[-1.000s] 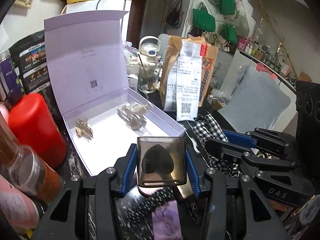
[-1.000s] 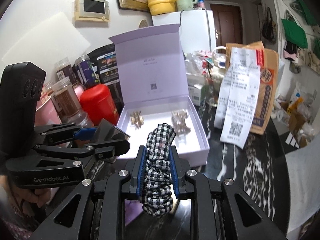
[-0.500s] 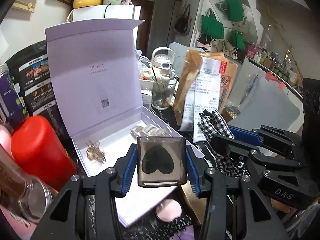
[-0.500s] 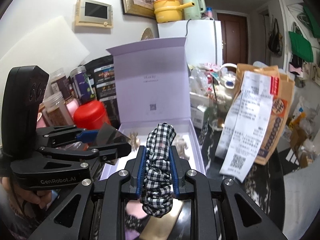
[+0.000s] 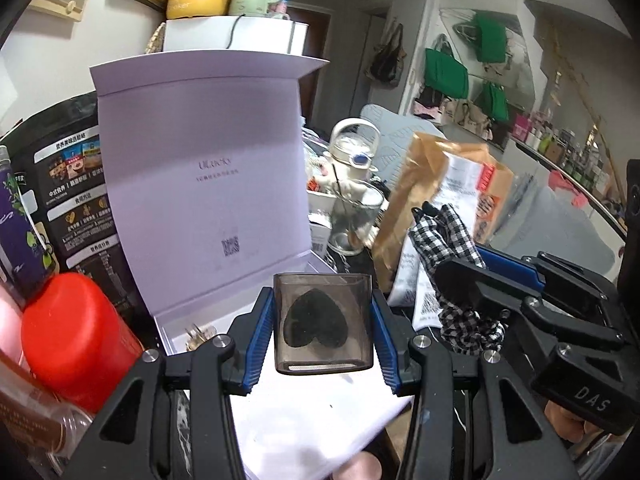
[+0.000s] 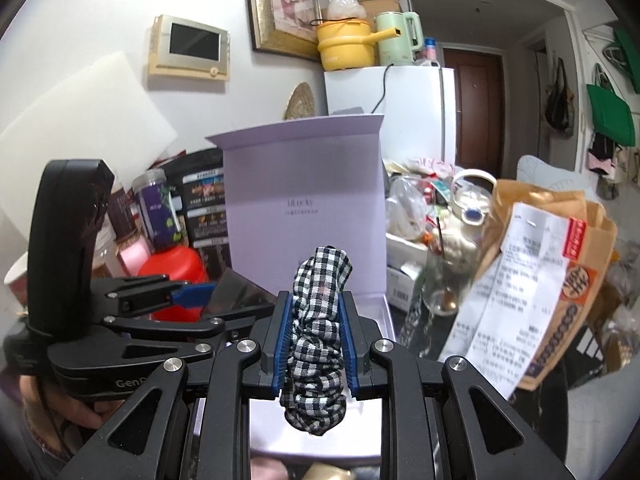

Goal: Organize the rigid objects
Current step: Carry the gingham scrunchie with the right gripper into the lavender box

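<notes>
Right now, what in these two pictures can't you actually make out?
- Lavender box floor: left wrist view, mostly hidden by the left gripper and its smoky clear case.
- Gold clip: half hidden behind a finger.
- Box floor, right wrist view: blocked by the right gripper and checked scrunchie.
- Lid lettering: too small.

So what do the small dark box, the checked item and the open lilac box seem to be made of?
Small dark box: likely smoky translucent plastic, glossy; a heart shape shows through.
Checked scrunchie: woven fabric, matte, gathered in folds.
Lilac gift box: probably matte paperboard, with a creased hinged lid.
</notes>
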A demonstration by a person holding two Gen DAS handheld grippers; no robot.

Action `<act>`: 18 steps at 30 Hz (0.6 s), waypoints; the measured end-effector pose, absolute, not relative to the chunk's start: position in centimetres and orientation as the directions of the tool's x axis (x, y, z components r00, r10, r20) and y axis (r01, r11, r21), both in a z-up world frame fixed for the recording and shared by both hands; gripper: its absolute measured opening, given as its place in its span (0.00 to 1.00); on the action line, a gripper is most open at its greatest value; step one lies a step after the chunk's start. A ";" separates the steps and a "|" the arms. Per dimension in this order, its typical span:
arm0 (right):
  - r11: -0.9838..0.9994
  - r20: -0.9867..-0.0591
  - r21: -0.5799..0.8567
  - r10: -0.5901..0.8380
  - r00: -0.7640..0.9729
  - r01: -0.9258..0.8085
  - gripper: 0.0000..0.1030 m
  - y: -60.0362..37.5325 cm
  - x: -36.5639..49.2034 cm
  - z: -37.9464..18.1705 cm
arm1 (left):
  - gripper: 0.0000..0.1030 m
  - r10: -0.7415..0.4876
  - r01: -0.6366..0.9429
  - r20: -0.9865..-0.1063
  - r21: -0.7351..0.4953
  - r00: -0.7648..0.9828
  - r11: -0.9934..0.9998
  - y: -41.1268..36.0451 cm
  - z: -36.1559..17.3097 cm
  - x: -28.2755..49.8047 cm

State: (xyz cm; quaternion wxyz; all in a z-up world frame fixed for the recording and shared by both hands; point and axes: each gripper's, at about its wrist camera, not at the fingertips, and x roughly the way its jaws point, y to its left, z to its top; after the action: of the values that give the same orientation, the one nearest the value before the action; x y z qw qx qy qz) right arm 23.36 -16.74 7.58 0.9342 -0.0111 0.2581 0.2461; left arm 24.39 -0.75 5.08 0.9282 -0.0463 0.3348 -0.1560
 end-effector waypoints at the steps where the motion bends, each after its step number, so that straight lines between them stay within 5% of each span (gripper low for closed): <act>1: 0.878 -0.487 0.113 0.458 0.744 -0.466 0.22 -16.6 23.8 7.6 | 0.44 -0.313 0.251 -0.606 -0.188 0.732 0.950 -0.7 5.1 24.7; 18: 0.882 -0.543 0.151 0.451 0.709 -0.446 0.22 -15.4 30.0 4.5 | 0.44 -0.229 0.168 -0.646 -0.155 0.729 0.974 0.3 2.0 29.4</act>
State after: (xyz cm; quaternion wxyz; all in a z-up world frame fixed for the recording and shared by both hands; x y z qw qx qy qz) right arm 30.01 -15.39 4.52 0.9243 0.0042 0.2948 0.2424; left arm 29.42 0.28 2.04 0.9287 -0.0428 0.3526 -0.1068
